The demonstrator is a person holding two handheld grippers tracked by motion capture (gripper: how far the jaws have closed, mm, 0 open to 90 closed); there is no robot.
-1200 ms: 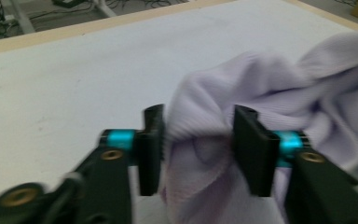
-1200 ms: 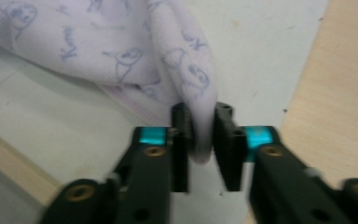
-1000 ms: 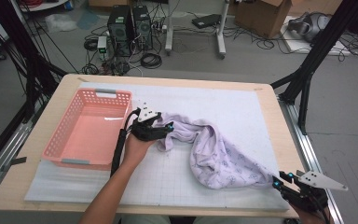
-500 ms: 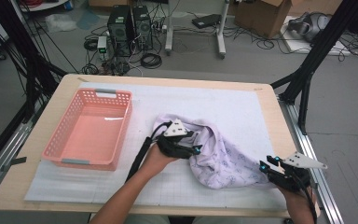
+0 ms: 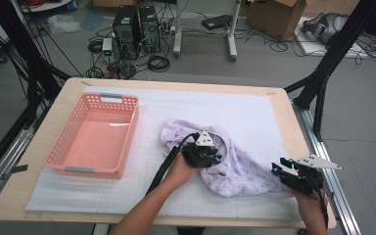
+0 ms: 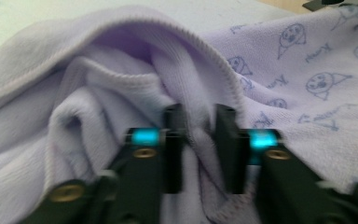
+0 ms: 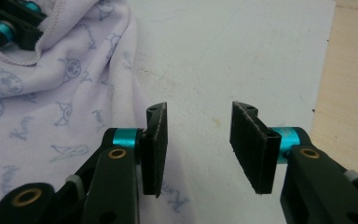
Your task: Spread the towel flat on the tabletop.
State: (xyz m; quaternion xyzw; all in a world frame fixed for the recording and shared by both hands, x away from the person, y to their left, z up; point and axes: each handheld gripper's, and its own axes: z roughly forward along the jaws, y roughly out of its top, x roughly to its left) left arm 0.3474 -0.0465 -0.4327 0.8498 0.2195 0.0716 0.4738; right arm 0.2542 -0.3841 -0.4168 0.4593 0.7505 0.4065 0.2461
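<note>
A soft lilac towel (image 5: 235, 161) printed with small faces lies crumpled on the white gridded mat (image 5: 254, 107) of a wooden table (image 5: 286, 122), beside a pink slotted basket (image 5: 95, 134); cables litter the grey floor behind. A stitched fold has just been clamped by the closing left gripper (image 6: 198, 126), which has been moved rightward from near the basket; the right gripper (image 7: 198, 140), its jaws just widened and empty, is held at the towel's edge.

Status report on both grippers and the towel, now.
Left gripper just closed, pinching a towel fold. Right gripper opening, nothing between its jaws, at towel's edge. Basket apart.
</note>
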